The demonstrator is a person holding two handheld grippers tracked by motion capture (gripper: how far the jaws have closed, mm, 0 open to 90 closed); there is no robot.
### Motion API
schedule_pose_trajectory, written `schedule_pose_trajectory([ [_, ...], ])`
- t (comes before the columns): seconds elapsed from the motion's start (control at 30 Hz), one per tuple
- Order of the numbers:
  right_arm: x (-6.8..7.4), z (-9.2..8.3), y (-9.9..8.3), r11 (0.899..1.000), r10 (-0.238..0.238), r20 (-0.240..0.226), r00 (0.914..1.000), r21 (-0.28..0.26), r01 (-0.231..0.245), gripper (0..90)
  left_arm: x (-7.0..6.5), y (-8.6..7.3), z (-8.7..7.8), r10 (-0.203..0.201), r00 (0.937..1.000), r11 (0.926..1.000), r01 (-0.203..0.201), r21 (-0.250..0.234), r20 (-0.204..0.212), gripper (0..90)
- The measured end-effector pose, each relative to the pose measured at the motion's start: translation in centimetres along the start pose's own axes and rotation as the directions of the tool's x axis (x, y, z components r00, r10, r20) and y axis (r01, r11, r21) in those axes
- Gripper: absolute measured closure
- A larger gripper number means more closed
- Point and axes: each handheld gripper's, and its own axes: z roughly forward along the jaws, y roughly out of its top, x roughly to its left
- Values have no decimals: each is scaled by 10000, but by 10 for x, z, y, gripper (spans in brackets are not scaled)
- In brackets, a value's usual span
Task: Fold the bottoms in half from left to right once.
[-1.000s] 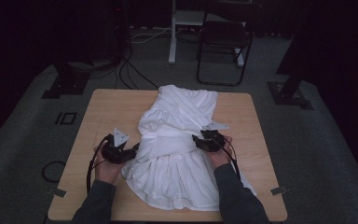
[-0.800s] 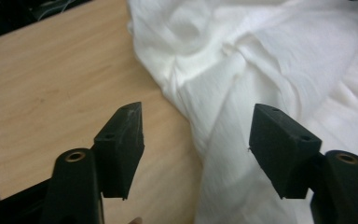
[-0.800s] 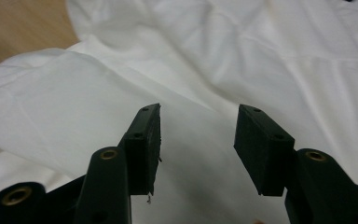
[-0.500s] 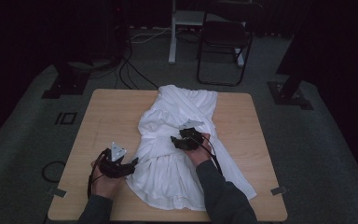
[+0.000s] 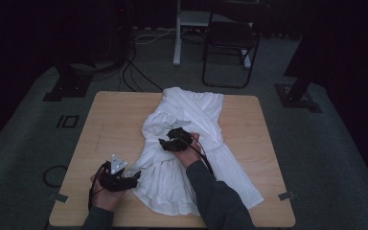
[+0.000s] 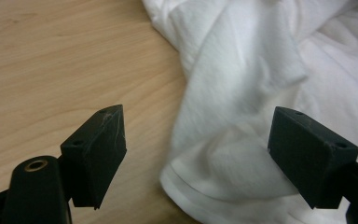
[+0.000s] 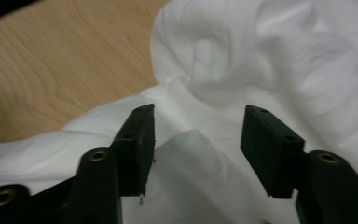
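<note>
A white garment (image 5: 187,143) is spread crumpled across the middle of the wooden bench (image 5: 110,120), running from the far edge down towards the near right corner. Its upper end almost touches the far edge of the bench; its lower right corner lies close to the near edge, well short of the right edge. A broad strip of bare wood is left along the whole left side, and a narrower bare strip along the right.

The left tongs (image 5: 133,176) are held low at the garment's near left hem, near the front left corner of the bench. In the left gripper view the left tongs (image 6: 196,154) are seen standing wide apart, having just been opening; the rounded hem of the garment (image 6: 242,116) lies between the jaws, but it is not pressed by either pad, and bare bench (image 6: 51,60) shows past the left jaw.

The right tongs (image 5: 165,143) are held over the middle of the garment, pointing towards its left border. In the right gripper view the right tongs (image 7: 196,140) are seen partly parted, having just been opening, with folds of cloth (image 7: 261,56) beneath and between the jaws and nothing clamped. Beyond them the garment's edge meets bare bench (image 7: 51,60).
</note>
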Motion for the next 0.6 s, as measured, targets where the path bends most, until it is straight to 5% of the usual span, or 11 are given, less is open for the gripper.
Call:
schedule_pose_trajectory([
  [0.07, 0, 8, -2, 9993, 36, -45, 10000, 374, -35, 461, -2, -2, 0, -50, 9999, 10000, 50, 23, 91, 187],
  [0.23, 0, 7, -13, 9958, -401, -19, 9992, 824, 401, 857, -5, -5, -3, 29, 9998, 10000, -29, -6, 218, 179],
  [0.6, -12, -55, -25, 9985, -170, 100, 9998, -520, 175, 859, -16, -2, -2, 294, 9988, 9996, -294, -10, 383, 155],
])
